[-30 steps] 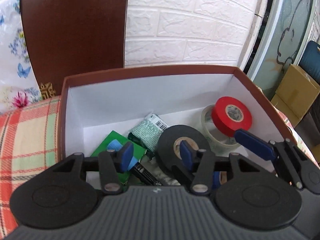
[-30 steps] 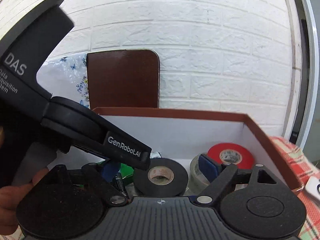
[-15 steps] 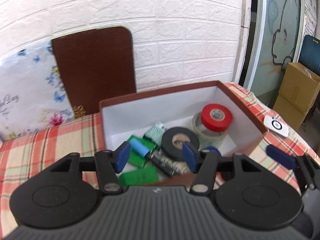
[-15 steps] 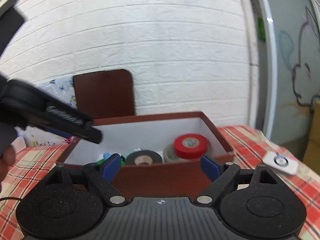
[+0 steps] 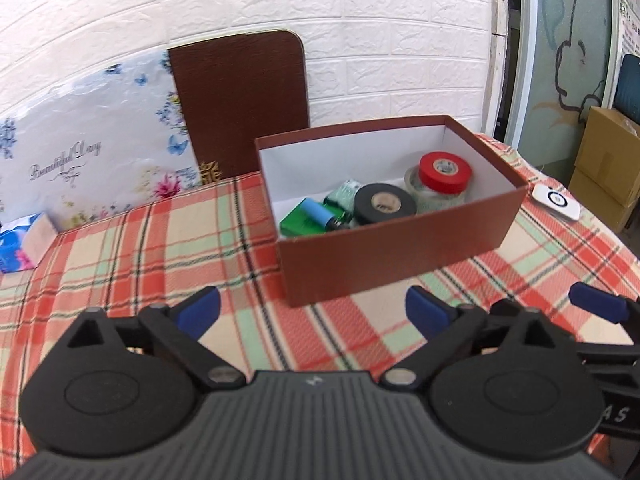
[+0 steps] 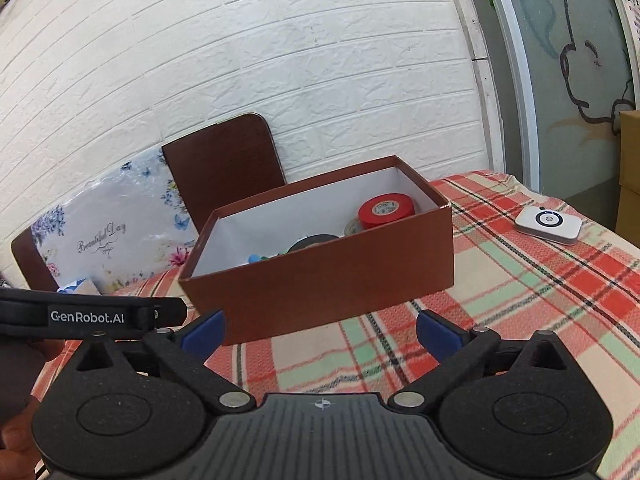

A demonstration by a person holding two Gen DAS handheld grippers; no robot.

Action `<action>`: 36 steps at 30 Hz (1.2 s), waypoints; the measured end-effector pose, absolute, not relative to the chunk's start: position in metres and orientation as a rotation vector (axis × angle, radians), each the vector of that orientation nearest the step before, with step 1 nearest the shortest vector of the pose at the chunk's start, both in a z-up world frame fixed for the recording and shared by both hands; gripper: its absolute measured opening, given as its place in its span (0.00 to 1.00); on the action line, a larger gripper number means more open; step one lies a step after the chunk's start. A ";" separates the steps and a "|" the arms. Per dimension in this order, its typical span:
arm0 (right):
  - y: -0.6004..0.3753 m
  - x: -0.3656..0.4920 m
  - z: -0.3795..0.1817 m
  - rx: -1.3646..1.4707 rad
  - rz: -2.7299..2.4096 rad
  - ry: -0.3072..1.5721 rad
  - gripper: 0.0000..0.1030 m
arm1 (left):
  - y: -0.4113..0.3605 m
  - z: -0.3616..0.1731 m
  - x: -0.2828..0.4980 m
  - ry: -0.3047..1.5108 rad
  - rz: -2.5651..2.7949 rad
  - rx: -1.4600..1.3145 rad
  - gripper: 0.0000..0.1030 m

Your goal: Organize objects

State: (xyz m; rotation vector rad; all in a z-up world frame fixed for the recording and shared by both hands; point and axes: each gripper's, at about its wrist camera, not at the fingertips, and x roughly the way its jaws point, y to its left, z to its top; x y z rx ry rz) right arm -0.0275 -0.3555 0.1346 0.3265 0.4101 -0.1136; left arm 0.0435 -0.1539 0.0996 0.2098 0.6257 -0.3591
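Both grippers sit low in their frames with nothing between the jaws. The left gripper (image 5: 312,312) is spread wide over bare plaid cloth (image 5: 160,248), its jaws having just been opening; the right gripper (image 6: 320,330) is likewise wide apart and empty, its jaws also just opened further. In the left view a blue pad of the right gripper shows at the lower right edge.

The box (image 5: 400,248) stands mid-frame in both views, open-topped, on the cloth. Inside it — seen best from the left wrist — lie a red tape roll (image 5: 445,171) resting on a clear tape roll (image 5: 436,196) at the right, a black tape roll (image 5: 384,204) beside them, then a blue cylinder (image 5: 318,211) on a green packet (image 5: 298,222) toward the left. A small white device (image 6: 548,225) lies on the cloth right of the box, well apart from it. A brown board (image 5: 240,104) leans on the wall behind.

Judged from this, the sorting looks mostly done and the step in hand is a retreat. To do it well, keep both grippers clear of the box's near wall so nothing nudges it, and keep them level and apart from each other — they sit close at the lower right of the left view. If the white device is meant for the box, the right gripper is the nearer one; approach it flat along the cloth, since it is thin and low.
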 end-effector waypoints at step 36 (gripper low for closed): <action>-0.284 -0.168 0.156 0.235 -0.072 0.266 0.99 | -0.107 0.134 -0.120 0.353 -0.161 0.224 1.00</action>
